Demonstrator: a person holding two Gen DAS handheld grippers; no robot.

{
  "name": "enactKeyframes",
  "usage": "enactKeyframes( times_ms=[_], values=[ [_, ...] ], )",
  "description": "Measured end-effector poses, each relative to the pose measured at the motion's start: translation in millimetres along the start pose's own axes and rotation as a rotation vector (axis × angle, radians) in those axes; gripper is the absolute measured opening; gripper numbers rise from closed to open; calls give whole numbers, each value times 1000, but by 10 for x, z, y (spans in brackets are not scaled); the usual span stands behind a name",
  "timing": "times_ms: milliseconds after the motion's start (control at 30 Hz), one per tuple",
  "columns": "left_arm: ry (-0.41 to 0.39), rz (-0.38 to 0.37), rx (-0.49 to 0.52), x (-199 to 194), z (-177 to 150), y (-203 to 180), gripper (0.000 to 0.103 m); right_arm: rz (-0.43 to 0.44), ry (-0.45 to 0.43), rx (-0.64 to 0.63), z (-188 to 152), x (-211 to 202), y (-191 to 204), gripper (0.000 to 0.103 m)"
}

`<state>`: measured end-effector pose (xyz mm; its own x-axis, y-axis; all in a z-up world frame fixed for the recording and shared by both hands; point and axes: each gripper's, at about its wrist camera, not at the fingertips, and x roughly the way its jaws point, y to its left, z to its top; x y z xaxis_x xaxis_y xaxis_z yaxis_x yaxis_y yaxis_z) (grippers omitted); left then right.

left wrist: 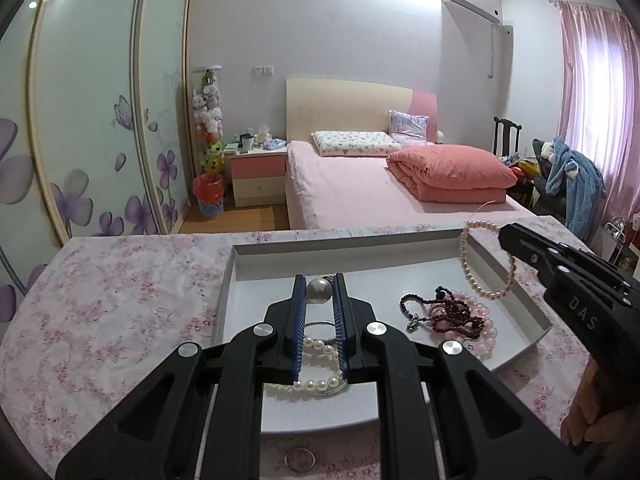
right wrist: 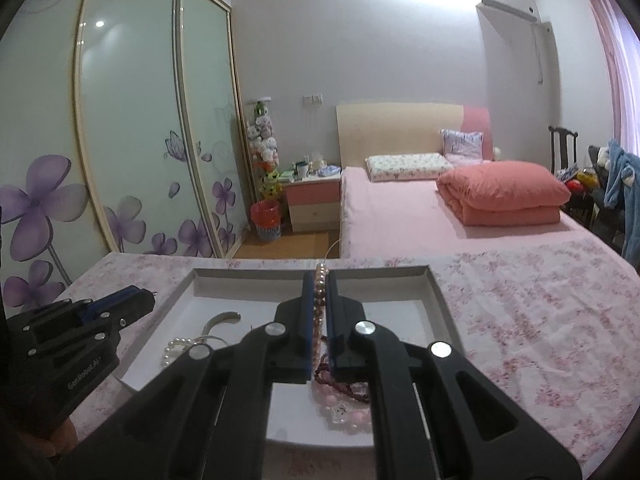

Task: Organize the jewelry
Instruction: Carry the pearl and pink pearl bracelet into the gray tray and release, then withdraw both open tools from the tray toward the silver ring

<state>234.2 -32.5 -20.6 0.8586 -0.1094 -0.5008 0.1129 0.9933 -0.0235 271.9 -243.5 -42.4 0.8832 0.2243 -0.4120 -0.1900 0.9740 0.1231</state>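
hovering side by side over a white tray (left wrist: 516, 276) on a flowered tablecloth (left wrist: 120, 300), both grippers tilt downward toward the jewelry. the left gripper (left wrist: 319, 288) has its blue-padded fingers clamped on a large pearl ornament (left wrist: 319, 290) at the tips, with a white pearl strand (left wrist: 316, 360) lying in the tray beneath them. the right gripper (right wrist: 319, 280) is closed on a pinkish pearl bracelet (right wrist: 320, 304), the beads running up between its fingers. only the left wrist view shows that bracelet hanging as an open loop off the right gripper's tip, above a heap of dark red and pink bead strands (left wrist: 452, 316). the right wrist view adds a silver curved piece (right wrist: 222, 319) in the tray's left part.
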Motion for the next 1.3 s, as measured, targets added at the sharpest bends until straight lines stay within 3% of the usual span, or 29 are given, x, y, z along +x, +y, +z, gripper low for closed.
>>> enactKeyframes(
  times_ms=[267,333,400,767,1000,1233,1300],
  values=[
    [55,-12,-20,240,-8,-9,14,34,95,60,-90,285,-107,8],
    [66,-12,-28,258,-23,10,14,42,97,75,-99,264,-137,26],
    [67,-10,-33,236,-26,44,15,36,80,81,-99,206,-155,32],
    [41,22,-84,-24,-9,347,15,21,73,89,-113,-30,-190,32],
    [50,-20,-149,-199,-122,547,15,27,95,64,-207,-237,-143,32],
    [87,1,-155,-351,-334,682,15,42,165,19,-421,-441,-101,32],
    [100,10,-153,-391,-381,725,20,49,197,16,-487,-462,-104,31]
  ],
)
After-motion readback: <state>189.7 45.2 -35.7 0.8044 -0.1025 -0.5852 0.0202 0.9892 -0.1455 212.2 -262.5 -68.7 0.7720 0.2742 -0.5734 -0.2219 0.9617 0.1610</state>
